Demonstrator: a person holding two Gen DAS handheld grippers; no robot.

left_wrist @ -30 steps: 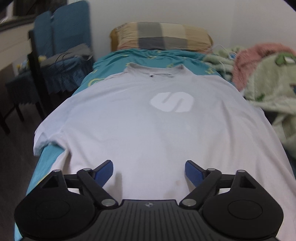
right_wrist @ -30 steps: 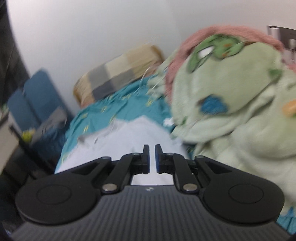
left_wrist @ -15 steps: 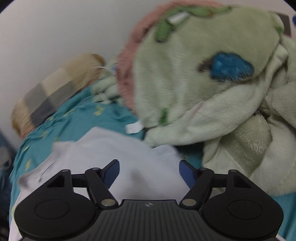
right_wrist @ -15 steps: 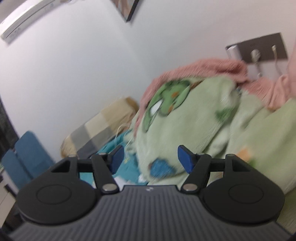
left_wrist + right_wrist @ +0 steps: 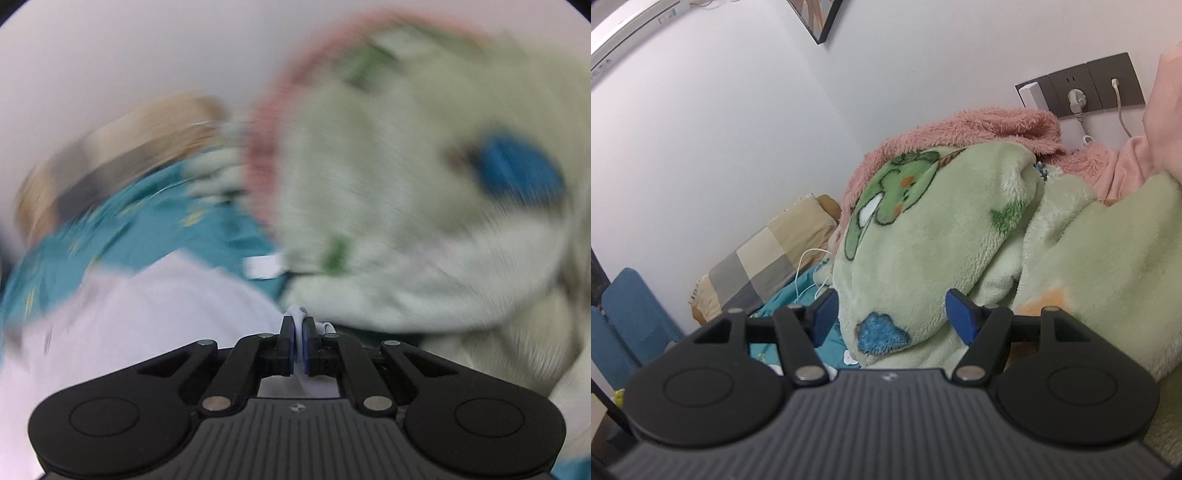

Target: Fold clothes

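A white T-shirt (image 5: 155,317) lies on the teal bedsheet (image 5: 147,225). My left gripper (image 5: 297,332) is shut on a bunched edge of the white T-shirt at its right side, beside the green fleece blanket (image 5: 424,206). The left wrist view is blurred by motion. My right gripper (image 5: 890,314) is open and empty, held up in the air and facing the green fleece blanket (image 5: 942,240). The shirt barely shows in the right wrist view.
A pink fleece blanket (image 5: 960,129) lies over the green one. A checked pillow (image 5: 768,258) sits at the bed's head. A wall socket with plugged cables (image 5: 1082,92) is on the wall. A blue chair (image 5: 631,321) stands at the left.
My left gripper swung right from the shirt's hem and has shut on its right edge. My right gripper has opened and lifted away from the shirt.
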